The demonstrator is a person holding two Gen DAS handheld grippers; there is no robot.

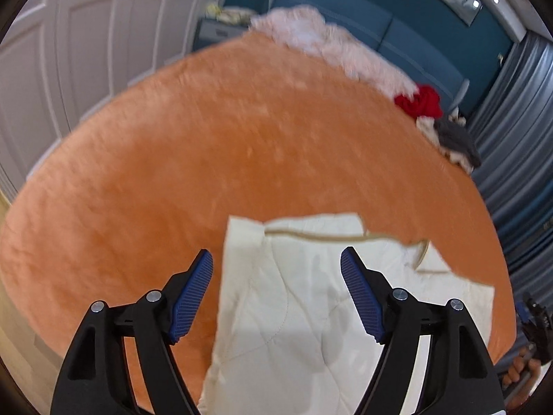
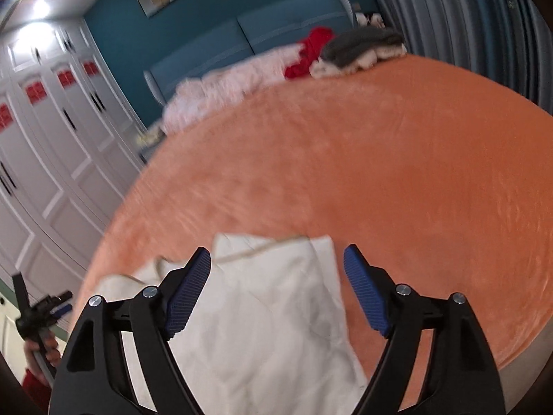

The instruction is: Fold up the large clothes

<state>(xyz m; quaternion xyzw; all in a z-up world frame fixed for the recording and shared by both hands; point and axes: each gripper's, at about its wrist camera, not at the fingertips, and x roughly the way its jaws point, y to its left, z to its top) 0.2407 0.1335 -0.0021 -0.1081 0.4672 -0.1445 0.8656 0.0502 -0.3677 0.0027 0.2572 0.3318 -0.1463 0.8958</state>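
Below, apparently untouched, cream garment between both grippers' spread fingers.

You get bright, even indoor light in both views. Two ceiling spotlights glare white above the white panelled wardrobe doors. The plush orange bedspread is smeared by motion blur, worst beyond the cream quilted garment, which carries soft grey shadows. The blue ribbed pads nearest the lens stay sharp. Fisheye distortion bows the bedspread's edge and darkens every corner of both views.
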